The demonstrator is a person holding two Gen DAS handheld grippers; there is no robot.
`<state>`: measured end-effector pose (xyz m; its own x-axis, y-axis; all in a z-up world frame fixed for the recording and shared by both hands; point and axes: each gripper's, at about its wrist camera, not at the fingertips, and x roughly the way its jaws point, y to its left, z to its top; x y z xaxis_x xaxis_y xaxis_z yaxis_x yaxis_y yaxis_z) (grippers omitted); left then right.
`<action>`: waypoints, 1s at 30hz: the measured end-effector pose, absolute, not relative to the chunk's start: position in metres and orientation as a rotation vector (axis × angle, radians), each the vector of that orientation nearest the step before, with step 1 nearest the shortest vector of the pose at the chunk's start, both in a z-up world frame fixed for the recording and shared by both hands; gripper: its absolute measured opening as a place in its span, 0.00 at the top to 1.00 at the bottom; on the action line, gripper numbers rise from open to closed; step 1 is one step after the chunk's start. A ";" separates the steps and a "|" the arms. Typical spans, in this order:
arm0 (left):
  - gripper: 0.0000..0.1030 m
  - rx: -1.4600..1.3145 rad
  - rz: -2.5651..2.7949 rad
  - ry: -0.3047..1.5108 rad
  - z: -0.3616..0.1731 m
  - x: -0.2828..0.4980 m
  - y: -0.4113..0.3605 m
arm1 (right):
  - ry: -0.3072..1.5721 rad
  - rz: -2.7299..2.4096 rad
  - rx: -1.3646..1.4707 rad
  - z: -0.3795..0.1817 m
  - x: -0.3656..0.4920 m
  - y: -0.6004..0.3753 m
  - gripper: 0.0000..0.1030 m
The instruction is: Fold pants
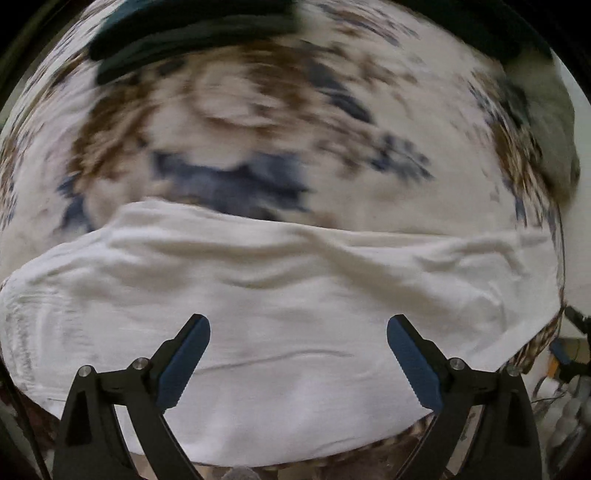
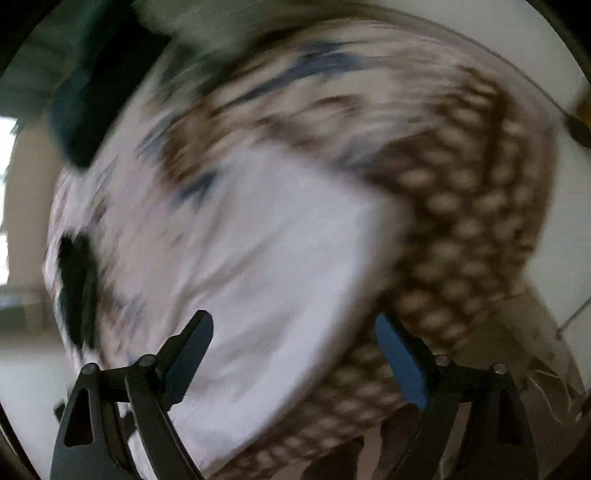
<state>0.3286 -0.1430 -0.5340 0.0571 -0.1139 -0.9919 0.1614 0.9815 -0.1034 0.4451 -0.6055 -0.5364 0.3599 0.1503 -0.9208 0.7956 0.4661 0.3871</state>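
White pants (image 1: 288,314) lie folded in a wide band across a patterned cloth, wrinkled along the far edge. My left gripper (image 1: 298,328) hovers over their near part, open and empty, blue pads apart. In the right wrist view the pants (image 2: 266,258) show blurred, as a white slab slanting from upper right to lower left. My right gripper (image 2: 293,332) is open and empty above their right edge, where white meets the brown spotted cloth.
The surface is covered by a white cloth with brown and blue patches (image 1: 258,122), with a brown spotted border (image 2: 461,221). A dark green garment (image 1: 177,33) lies at the far side. Cables and clutter (image 1: 569,369) sit beyond the right edge.
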 end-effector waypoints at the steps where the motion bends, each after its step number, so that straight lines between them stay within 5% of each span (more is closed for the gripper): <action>1: 0.05 0.058 -0.210 1.493 -0.535 0.326 -0.157 | 1.127 -0.527 1.035 -0.538 0.444 -0.619 0.17; 12: 0.05 0.184 -0.084 1.454 -0.548 0.342 -0.217 | 1.362 -0.146 0.563 -0.565 0.618 -0.631 0.19; 13: 0.05 0.177 -0.066 1.456 -0.548 0.342 -0.212 | 1.410 -0.114 0.482 -0.571 0.630 -0.622 0.45; 14: 0.05 0.169 -0.048 1.459 -0.547 0.343 -0.205 | 1.427 -0.133 0.410 -0.569 0.634 -0.618 0.95; 18: 0.05 0.151 0.024 1.467 -0.544 0.335 -0.178 | 1.392 -0.201 0.295 -0.560 0.636 -0.612 0.96; 27: 0.05 0.132 0.053 1.479 -0.557 0.325 -0.166 | 1.359 -0.309 0.575 -0.576 0.592 -0.654 0.96; 29: 0.05 0.130 0.045 1.488 -0.558 0.320 -0.167 | 1.377 -0.268 0.702 -0.592 0.587 -0.667 0.88; 30: 0.05 0.129 0.038 1.489 -0.558 0.320 -0.169 | 1.361 -0.238 0.781 -0.591 0.582 -0.676 0.74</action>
